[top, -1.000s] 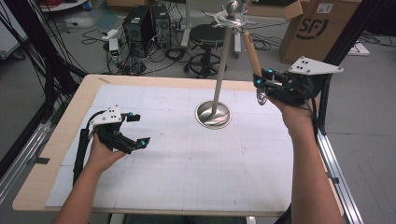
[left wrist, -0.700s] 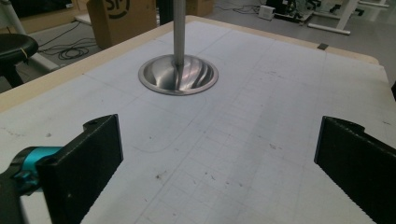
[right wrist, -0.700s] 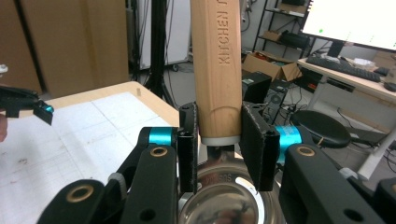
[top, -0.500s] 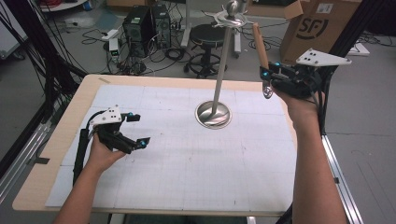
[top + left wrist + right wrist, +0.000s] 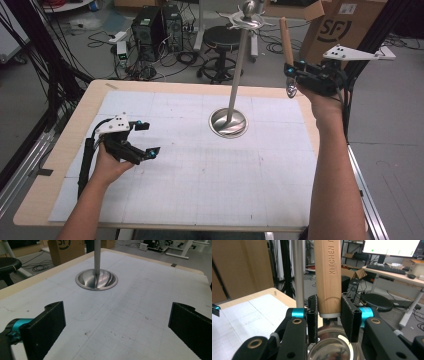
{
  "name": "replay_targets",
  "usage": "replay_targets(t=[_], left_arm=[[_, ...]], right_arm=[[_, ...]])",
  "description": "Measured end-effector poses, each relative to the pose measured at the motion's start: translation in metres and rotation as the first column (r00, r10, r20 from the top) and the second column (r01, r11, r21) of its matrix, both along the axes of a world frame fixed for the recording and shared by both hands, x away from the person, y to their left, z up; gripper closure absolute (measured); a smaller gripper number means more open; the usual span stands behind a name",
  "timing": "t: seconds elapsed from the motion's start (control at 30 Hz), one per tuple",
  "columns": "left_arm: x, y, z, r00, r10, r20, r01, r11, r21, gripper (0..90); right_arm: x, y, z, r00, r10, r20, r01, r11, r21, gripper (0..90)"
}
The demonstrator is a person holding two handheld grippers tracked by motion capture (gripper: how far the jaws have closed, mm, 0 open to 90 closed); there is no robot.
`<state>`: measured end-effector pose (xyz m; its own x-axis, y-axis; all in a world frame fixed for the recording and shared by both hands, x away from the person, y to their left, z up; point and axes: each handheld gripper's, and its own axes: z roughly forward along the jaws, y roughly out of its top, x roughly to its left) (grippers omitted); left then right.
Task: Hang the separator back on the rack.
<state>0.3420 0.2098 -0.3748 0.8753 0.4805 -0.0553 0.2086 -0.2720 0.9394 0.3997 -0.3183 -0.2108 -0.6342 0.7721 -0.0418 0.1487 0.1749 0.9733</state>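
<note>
Wooden-handled ladle (image 5: 328,277) upright in raised right gripper (image 5: 295,75)

Illumination is even, diffuse and moderately bright in all three views; shadows on the table (image 5: 165,200) are faint and soft-edged. The polished stand base (image 5: 96,280), ahead of the left gripper (image 5: 116,322) jaws, carries bright specular streaks and a reflection of its pole (image 5: 97,255). In the left gripper view the jaws are soft, while the gridded surface between them is sharp. In the right gripper view the wooden handle (image 5: 328,277) between the right gripper (image 5: 329,322) jaws is sharp enough to read its embossed lettering; a monitor (image 5: 393,247) beyond the jaws is overexposed. The high view is slightly soft, with mild edge distortion.
</note>
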Motion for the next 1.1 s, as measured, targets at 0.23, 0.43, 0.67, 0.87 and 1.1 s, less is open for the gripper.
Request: replay_targets(t=[0.23, 0.43, 0.67, 0.87, 1.1], left_arm=[[0.000, -0.001, -0.001, 1.0000, 0.002, -0.002, -0.002, 0.9999, 0.010, 1.7], [0.000, 0.001, -0.002, 1.0000, 0.008, -0.004, -0.008, 0.9999, 0.010, 1.7], [0.000, 0.004, -0.003, 0.9998, 0.019, -0.005, -0.019, 0.9998, 0.006, 1.7], [-0.001, 0.005, -0.002, 0.9999, 0.017, 0.002, -0.017, 0.9999, 0.000, 1.7], [-0.002, 0.004, -0.001, 0.9999, 0.013, 0.005, -0.013, 0.9999, 0.004, 1.7]], right_arm=[[0.009, 0.002, -0.003, 0.9997, 0.023, -0.003, -0.023, 0.9992, 0.034, 69.1], [0.015, 0.009, -0.007, 0.9990, 0.040, -0.020, -0.040, 0.9987, 0.031, 69.1], [0.016, 0.023, -0.009, 0.9965, 0.077, -0.032, -0.077, 0.9970, 0.012, 69.2], [0.013, 0.032, -0.010, 0.9947, 0.100, -0.026, -0.100, 0.9950, 0.002, 69.1], [0.014, 0.039, -0.017, 0.9942, 0.096, -0.047, -0.097, 0.9951, -0.016, 69.1]])
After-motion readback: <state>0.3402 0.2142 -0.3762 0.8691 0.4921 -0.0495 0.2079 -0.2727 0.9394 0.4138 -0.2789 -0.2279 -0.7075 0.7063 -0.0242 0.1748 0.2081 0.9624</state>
